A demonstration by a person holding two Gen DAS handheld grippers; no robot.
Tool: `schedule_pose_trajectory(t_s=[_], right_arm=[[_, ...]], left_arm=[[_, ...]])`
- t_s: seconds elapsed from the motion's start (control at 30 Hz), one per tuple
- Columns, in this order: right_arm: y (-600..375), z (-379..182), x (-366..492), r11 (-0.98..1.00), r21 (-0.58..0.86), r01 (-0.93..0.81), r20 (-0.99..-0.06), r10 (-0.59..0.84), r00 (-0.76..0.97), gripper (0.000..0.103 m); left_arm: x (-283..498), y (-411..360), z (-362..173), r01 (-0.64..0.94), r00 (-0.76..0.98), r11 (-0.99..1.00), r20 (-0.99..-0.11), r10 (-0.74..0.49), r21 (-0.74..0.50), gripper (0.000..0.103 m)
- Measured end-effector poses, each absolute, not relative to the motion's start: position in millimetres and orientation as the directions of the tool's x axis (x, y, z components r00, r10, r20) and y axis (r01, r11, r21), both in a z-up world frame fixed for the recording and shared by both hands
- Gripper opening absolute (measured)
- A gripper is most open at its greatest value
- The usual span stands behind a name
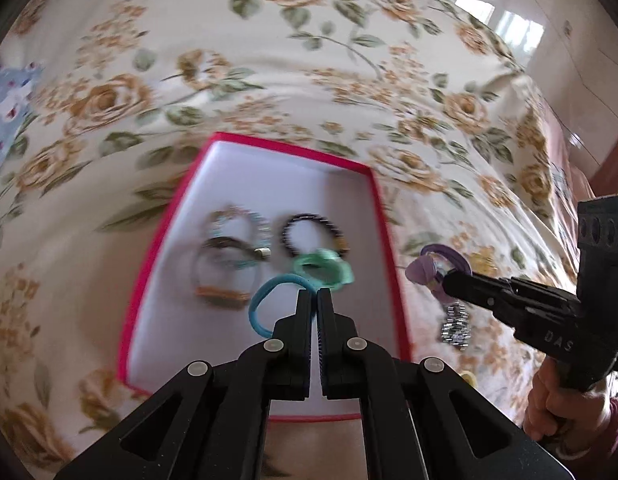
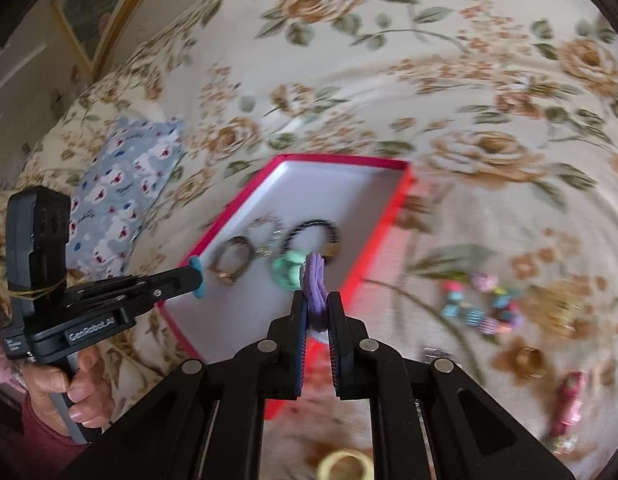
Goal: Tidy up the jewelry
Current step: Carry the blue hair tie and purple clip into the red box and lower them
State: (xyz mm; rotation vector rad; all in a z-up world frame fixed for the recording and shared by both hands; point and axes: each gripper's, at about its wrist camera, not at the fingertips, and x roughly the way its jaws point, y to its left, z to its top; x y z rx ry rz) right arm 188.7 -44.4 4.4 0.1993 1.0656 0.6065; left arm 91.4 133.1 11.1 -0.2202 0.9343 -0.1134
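Observation:
A red box with a white inside (image 1: pixel 293 184) lies on the flowered bedspread. It holds a dark bead bracelet (image 1: pixel 311 234), a pale bead bracelet (image 1: pixel 239 220), a brown-and-gold bracelet (image 1: pixel 221 280) and a green hair tie (image 1: pixel 323 270). My left gripper (image 1: pixel 313 294) hangs over the box's near half, shut on a blue hair tie (image 1: pixel 251 310). My right gripper (image 2: pixel 317 300) is shut on a purple hair tie (image 2: pixel 315 276) just above the box's right wall (image 2: pixel 373 256). Each gripper shows in the other's view: right gripper (image 1: pixel 449 280), left gripper (image 2: pixel 197 276).
Right of the box, loose pieces lie on the bedspread: coloured beads (image 2: pixel 481 304), a gold ring (image 2: pixel 529 362), a pink piece (image 2: pixel 569 404), a silver clip (image 2: pixel 437 354), a yellow ring (image 2: pixel 345 466). A blue patterned pillow (image 2: pixel 121 200) lies left of the box.

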Motion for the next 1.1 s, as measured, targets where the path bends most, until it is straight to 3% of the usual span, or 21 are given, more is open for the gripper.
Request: schedule_pose_trajectory(t_s=[0.6, 1.03, 1.1], right_arm=[[18.8, -49.9, 201.9, 0.798, 0.447, -0.404, -0.814, 0.551, 0.187, 0.010], [12.0, -49.6, 207.3, 0.807, 0.451, -0.381, -0.814, 0.547, 0.196, 0.019], [11.0, -49.0, 207.4, 0.809, 0.450, -0.378, -0.814, 0.546, 0.199, 0.025]], left_arm=[[114.3, 160.5, -32.1, -0.111, 0.534, 0.979, -0.841, -0.086, -0.170, 0.002], [126.3, 158.4, -48.5, -0.120, 0.512, 0.977, -0.854, -0.093, -0.178, 0.005], [126.2, 157.8, -48.2, -0.123, 0.511, 0.976, -0.855, -0.091, -0.178, 0.006]])
